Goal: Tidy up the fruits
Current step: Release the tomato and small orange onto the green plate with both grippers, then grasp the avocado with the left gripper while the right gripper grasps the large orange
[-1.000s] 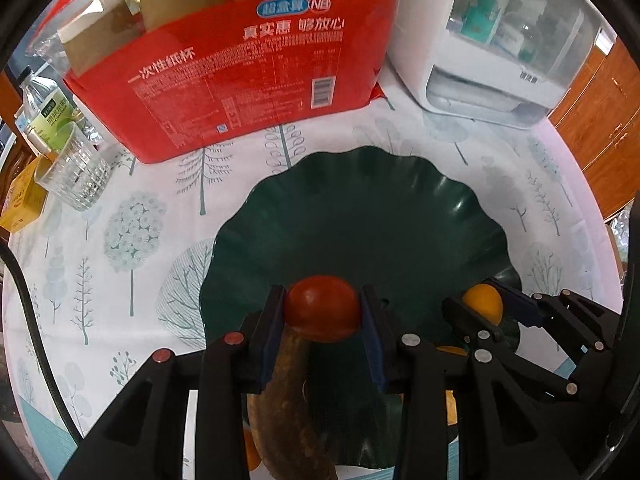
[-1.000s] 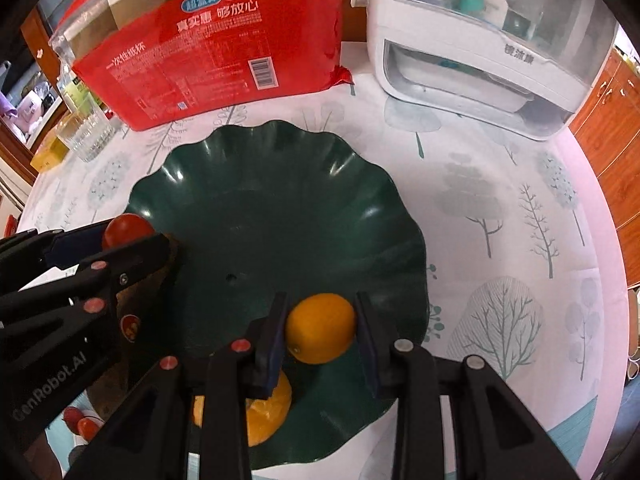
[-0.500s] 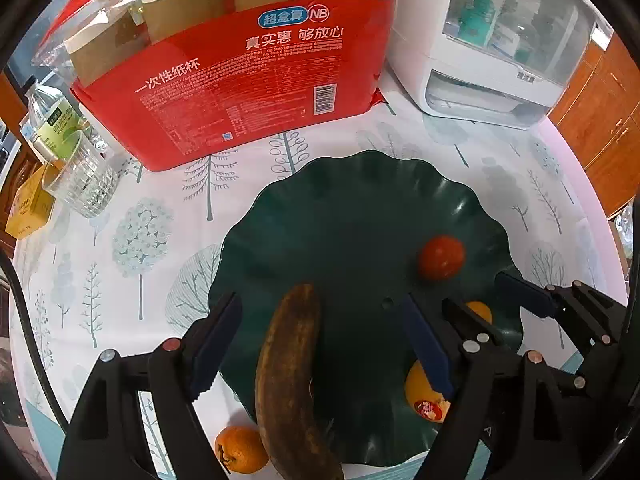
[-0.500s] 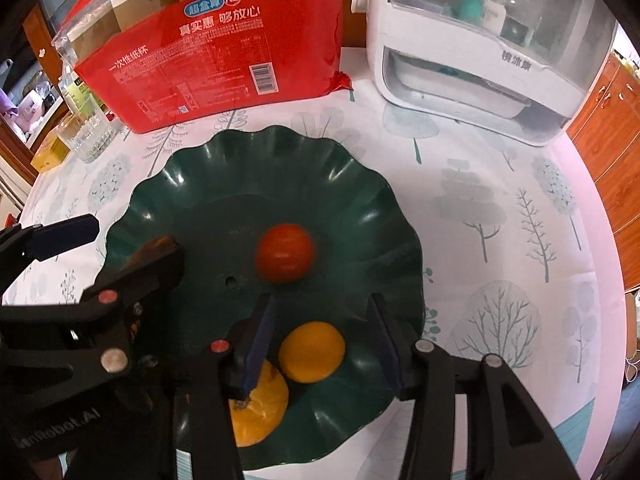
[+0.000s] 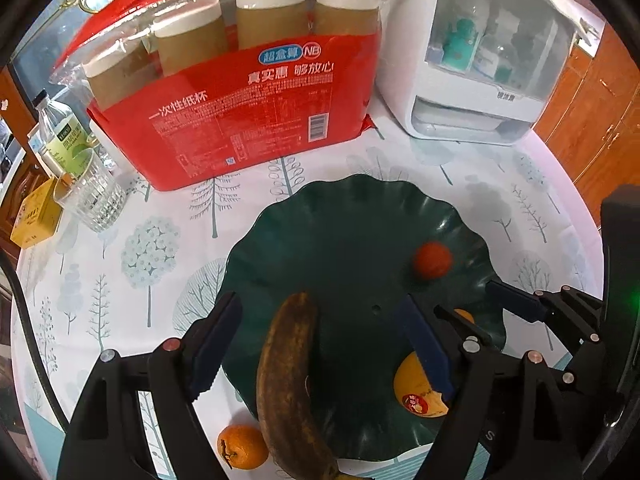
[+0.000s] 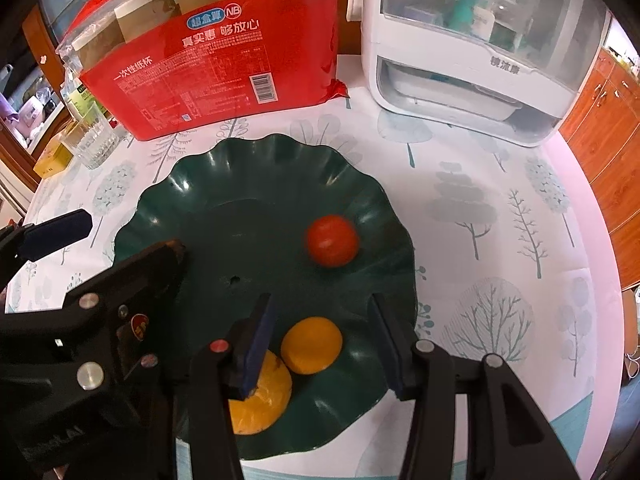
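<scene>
Left gripper [image 5: 320, 338] is wide open w/ nothing pinched now, a sec ago it was clamped on the red tomato [image 5: 433, 260], which has since rolled across the green plate [image 5: 340, 216] and sits free on the far right side. Right gripper [image 6: 322, 338] has let go too, jaws partway apart around the small orange [image 6: 311, 345], not pressing it, next to the bigger orange [image 6: 260, 394]. Brown banana [image 5: 290, 380] lies over the plate's near rim, mandarin [image 5: 242, 446] still off-plate on the tablecloth [image 5: 132, 264].

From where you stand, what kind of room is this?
Probably a home kitchen or dining area. A tree-print tablecloth covers the table, a white countertop appliance stands at the back beside a red pack of paper cups, and wooden cabinets line the right side.
</scene>
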The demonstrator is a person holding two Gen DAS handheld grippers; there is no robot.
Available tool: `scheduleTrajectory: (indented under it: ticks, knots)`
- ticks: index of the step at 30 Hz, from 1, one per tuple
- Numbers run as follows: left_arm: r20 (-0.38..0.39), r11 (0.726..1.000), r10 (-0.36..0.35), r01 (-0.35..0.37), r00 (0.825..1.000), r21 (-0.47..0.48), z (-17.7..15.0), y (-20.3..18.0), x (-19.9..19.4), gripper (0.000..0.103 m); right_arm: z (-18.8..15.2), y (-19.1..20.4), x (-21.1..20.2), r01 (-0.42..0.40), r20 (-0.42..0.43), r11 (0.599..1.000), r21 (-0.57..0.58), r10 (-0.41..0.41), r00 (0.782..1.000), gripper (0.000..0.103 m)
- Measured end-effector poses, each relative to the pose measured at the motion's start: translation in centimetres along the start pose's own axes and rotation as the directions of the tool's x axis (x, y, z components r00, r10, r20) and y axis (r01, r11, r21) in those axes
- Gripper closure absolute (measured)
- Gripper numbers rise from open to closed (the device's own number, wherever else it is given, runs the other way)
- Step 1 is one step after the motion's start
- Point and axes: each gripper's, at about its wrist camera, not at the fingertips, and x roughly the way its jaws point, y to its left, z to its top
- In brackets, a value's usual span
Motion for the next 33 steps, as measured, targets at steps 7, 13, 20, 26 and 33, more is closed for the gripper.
scheduleTrajectory:
  ticks: [7,13,20,26,33]
  knots:
    - [0.034,1.0,0.008,-0.009,0.999,0.028,-0.4,-0.4,-1.9,0.022,0.0,0.4,-1.4,0.003,0.017,1.0,-0.003,-0.003,1.0,0.054]
    - [0.027,0.999,0.023,-0.025,0.999,0.042,-0.6,-0.3,-3.5,0.022,-0.3,0.9,-3.1,0.008,0.034,1.0,-0.006,-0.008,0.999,0.054]
    - [0.038,0.999,0.03,-0.03,0.999,0.022,-0.8,0.4,-6.5,0.022,-0.6,1.2,-5.8,0.013,0.062,1.0,0.0,-0.013,0.998,0.054]
    - [0.082,0.999,0.038,-0.038,0.996,-0.005,-0.9,1.2,-9.9,0.021,-0.8,1.5,-8.6,0.016,0.098,1.0,0.001,-0.016,0.995,0.054]
    - [0.119,0.998,0.056,-0.052,0.991,-0.038,-2.0,2.2,-13.5,0.017,-1.7,2.6,-12.3,0.013,0.149,1.0,-0.018,-0.01,0.989,0.054]
